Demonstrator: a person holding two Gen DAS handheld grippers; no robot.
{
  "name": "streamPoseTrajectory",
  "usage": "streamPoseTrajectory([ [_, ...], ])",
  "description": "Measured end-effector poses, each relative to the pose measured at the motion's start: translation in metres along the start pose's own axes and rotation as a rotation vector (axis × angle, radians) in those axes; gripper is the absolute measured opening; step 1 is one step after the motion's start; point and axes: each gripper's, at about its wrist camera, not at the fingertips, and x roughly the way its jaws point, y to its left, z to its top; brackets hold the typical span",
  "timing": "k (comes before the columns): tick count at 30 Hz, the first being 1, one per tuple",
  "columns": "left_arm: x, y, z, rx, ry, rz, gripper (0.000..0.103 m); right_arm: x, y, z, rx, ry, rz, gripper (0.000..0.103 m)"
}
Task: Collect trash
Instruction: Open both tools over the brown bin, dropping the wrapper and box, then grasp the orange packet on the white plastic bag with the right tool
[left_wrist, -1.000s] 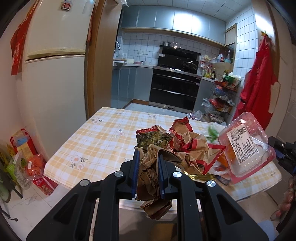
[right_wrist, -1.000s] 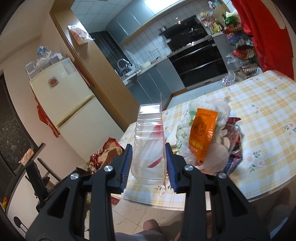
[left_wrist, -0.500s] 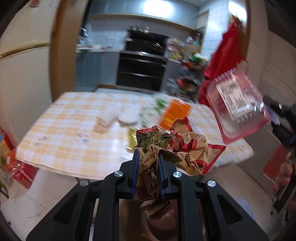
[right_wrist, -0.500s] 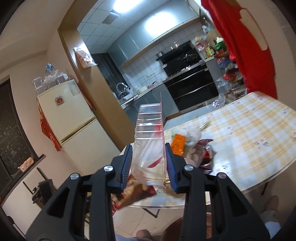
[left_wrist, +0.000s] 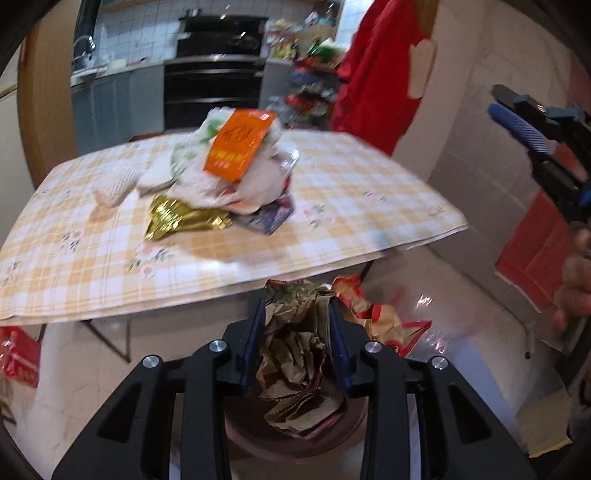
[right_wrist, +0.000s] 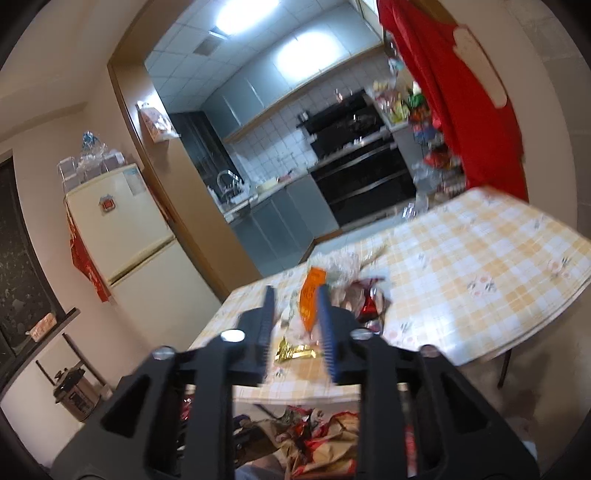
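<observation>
Left gripper (left_wrist: 297, 314): I am pinching crumpled brown paper trash (left_wrist: 295, 343) above the bin (left_wrist: 258, 439).
Right gripper (right_wrist: 295, 302): jaws parted, carrying nothing.
Table (left_wrist: 369, 192): holding piled wrappers (left_wrist: 236, 170).

Yellow-checked tablecloth (left_wrist: 351, 192), orange packet (left_wrist: 238, 146)

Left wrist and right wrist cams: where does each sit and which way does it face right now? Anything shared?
Left wrist: on the left gripper, angled down past the table edge at the bin; crumpled paper wrapper between its fingers; right gripper and a hand at far right.
Right wrist: on the right gripper, higher, facing the table and kitchen; jaws apart, nothing between.
Shared: table, orange packet, gold wrapper.
</observation>
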Motion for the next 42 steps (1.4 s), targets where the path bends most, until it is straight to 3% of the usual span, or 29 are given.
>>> streamPoseTrajectory([
  [2,-0.002,0.012,0.000,-0.035,0.003,-0.009,0.051,0.004,-0.001,-0.002,0.014,0.015,0.002,0.022],
  [5,-0.013,0.024,0.002,-0.076,-0.042,-0.026,0.063,0.004,0.002,0.000,-0.004,0.010,-0.009,0.022],
  [9,-0.023,0.028,0.009,-0.064,-0.080,-0.015,0.069,0.005,0.004,0.004,-0.008,-0.002,-0.034,0.022],
  [12,-0.036,0.033,0.013,-0.081,-0.129,-0.001,0.079,0.010,0.006,0.005,-0.026,0.008,-0.072,0.023],
  [17,-0.057,0.057,0.022,-0.135,-0.214,0.069,0.093,0.019,0.003,0.004,-0.032,0.042,-0.129,0.044],
  [18,-0.061,0.064,0.024,-0.147,-0.226,0.090,0.094,0.022,0.002,0.004,-0.031,0.049,-0.136,0.047],
  [23,-0.070,0.093,0.038,-0.183,-0.249,0.175,0.097,0.037,0.001,0.005,-0.050,0.072,-0.175,0.085],
  [25,-0.072,0.104,0.040,-0.203,-0.254,0.198,0.097,0.045,0.001,0.006,-0.065,0.083,-0.180,0.090],
  [33,-0.066,0.144,0.053,-0.274,-0.243,0.260,0.097,0.085,0.000,0.010,-0.095,0.147,-0.130,0.090],
  [42,-0.032,0.182,0.074,-0.323,-0.210,0.289,0.097,0.173,0.013,0.021,-0.269,0.222,-0.106,0.077],
])
